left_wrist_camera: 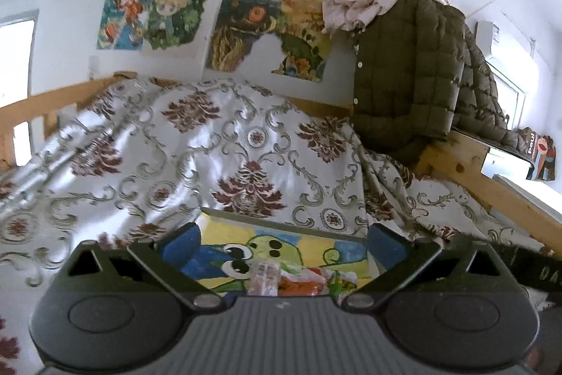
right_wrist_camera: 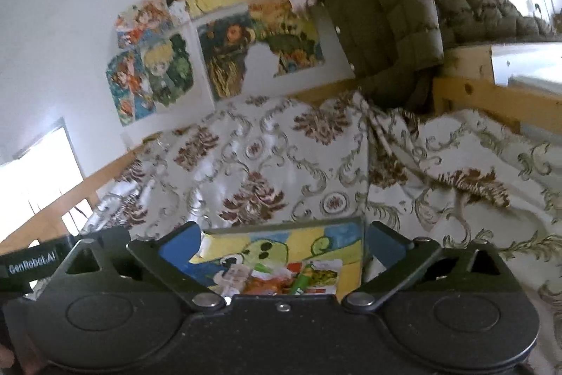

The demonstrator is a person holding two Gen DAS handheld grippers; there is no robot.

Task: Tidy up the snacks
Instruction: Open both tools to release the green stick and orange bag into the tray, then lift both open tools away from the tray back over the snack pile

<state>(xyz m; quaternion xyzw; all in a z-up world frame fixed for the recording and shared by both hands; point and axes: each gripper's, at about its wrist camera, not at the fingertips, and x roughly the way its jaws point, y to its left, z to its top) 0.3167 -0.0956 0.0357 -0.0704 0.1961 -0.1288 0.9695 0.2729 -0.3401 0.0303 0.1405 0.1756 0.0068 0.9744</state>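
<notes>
A painted board with a green cartoon frog lies on the patterned bedspread. Several snack packets rest on its near part: a clear pinkish one and an orange one. My left gripper hovers above the board, open, its blue pads wide apart with nothing between them. In the right wrist view the same board carries a pale packet, an orange packet and a green-and-yellow one. My right gripper is open and empty above them.
A cream bedspread with maroon motifs covers the bed. An olive quilted jacket and a pink cloth hang over the wooden bed frame at right. Posters cover the white wall behind. The other gripper's strap shows at left.
</notes>
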